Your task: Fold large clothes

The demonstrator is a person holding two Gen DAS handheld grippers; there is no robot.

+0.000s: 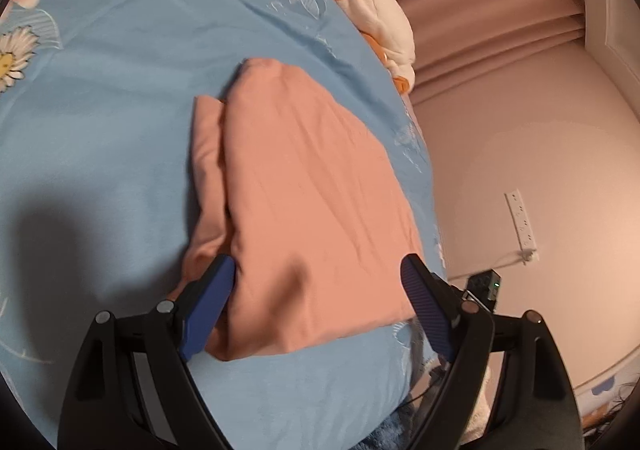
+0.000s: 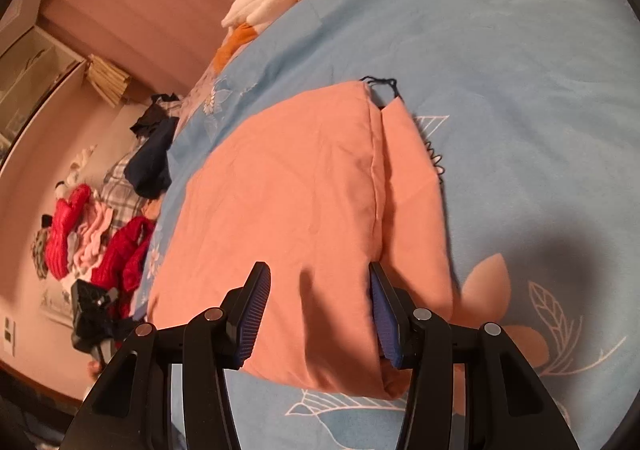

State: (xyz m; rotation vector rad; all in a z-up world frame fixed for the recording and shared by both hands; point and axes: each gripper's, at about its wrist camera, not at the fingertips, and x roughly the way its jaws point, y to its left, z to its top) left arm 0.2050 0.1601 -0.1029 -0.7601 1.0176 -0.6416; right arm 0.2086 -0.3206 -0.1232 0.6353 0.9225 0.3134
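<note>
A salmon-pink garment (image 1: 304, 194) lies folded in a thick rectangle on the blue flowered bedspread (image 1: 112, 122). My left gripper (image 1: 318, 282) is open just above the garment's near end, its blue pads wide apart, holding nothing. In the right wrist view the same pink garment (image 2: 304, 202) shows a folded flap along its right side and dark trim at the far corner. My right gripper (image 2: 318, 290) is open over the garment's near edge, empty.
A white and orange plush blanket (image 1: 376, 10) lies at the bed's far end. The bed edge drops to a pink floor (image 1: 540, 170) with a power strip (image 1: 520, 220). A pile of red, plaid and dark clothes (image 2: 108, 218) lies on the floor beside the bed.
</note>
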